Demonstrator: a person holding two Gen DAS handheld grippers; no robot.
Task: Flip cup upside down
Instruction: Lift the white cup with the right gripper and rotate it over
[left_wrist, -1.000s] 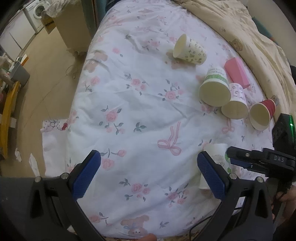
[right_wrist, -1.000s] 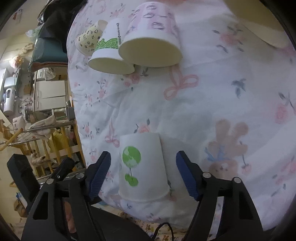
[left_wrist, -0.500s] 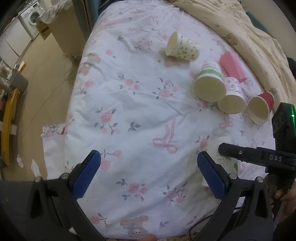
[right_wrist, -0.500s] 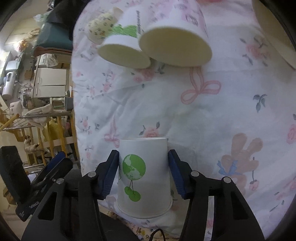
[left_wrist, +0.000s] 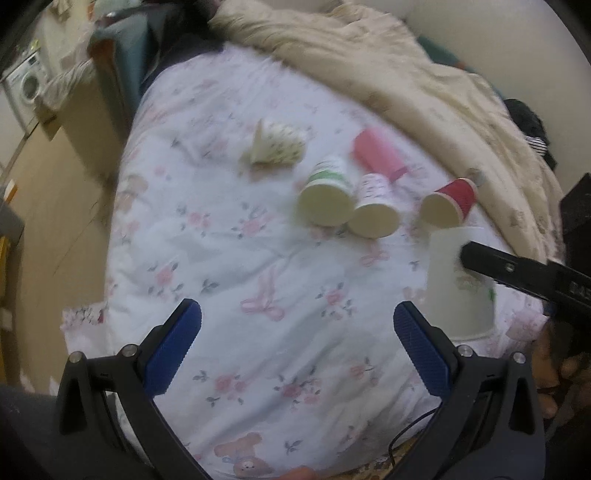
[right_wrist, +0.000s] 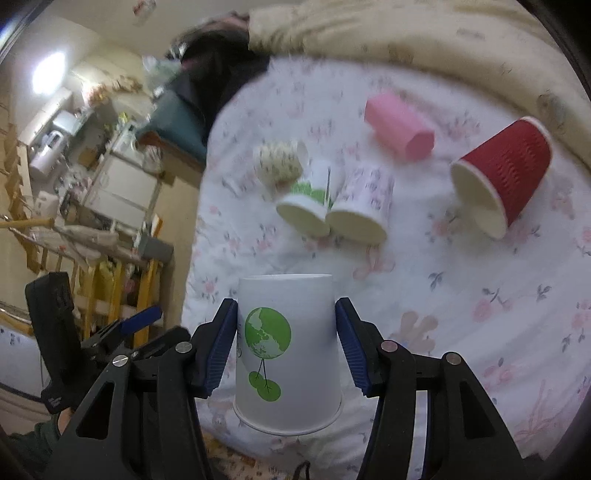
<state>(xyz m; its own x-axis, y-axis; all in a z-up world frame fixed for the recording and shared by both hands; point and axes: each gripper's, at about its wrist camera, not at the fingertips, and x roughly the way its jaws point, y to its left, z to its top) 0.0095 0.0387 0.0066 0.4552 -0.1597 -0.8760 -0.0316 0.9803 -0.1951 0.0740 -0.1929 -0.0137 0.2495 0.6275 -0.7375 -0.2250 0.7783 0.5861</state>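
The right gripper has its blue pads clamped on both sides of the white cup, the one with the green globe print. The cup sits between the fingers with its closed base pointing away from the camera and its open rim toward the handle, low over the near part of the flowered bedsheet. From the left wrist view the same white cup shows at the right edge with a black finger of the right gripper across it. The left gripper is spread wide with nothing between its pads, just hanging over the sheet. Further back on the bed there's a bunch of other cups lying on their sides: a red ribbed cup off to the right, a lilac-patterned cup touching a green-banded cup, a speckled cup just behind those, and a pink cup toward the beige blanket. Both views are pretty blurry, so finer print on the cups can't be made out.
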